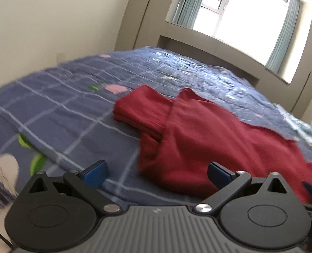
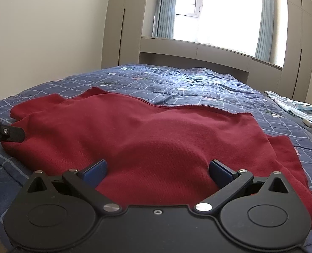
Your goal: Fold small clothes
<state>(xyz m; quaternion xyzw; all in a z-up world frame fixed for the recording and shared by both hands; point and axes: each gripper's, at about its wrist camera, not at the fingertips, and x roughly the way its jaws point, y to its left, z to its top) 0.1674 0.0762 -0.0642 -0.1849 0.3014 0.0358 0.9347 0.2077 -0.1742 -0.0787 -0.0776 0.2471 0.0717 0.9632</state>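
A dark red garment [image 1: 208, 139] lies spread on the blue checked bed cover [image 1: 61, 113], one sleeve [image 1: 141, 109] folded across toward the left. My left gripper [image 1: 157, 174] hovers open at the garment's near left edge, nothing between its blue pads [image 1: 96, 174]. In the right wrist view the red garment [image 2: 156, 139] fills the middle, its hem running along the far side. My right gripper [image 2: 158, 172] stands open low over the cloth, holding nothing. The left gripper's black finger [image 2: 10, 135] pokes in at the far left edge, at the garment's border.
The bed cover [image 2: 198, 84] stretches back to a beige headboard shelf [image 2: 198, 52] under a bright window. A pale wall stands on the left. Light blue cloth [image 2: 293, 107] lies bunched at the bed's right edge, beside tall cupboards.
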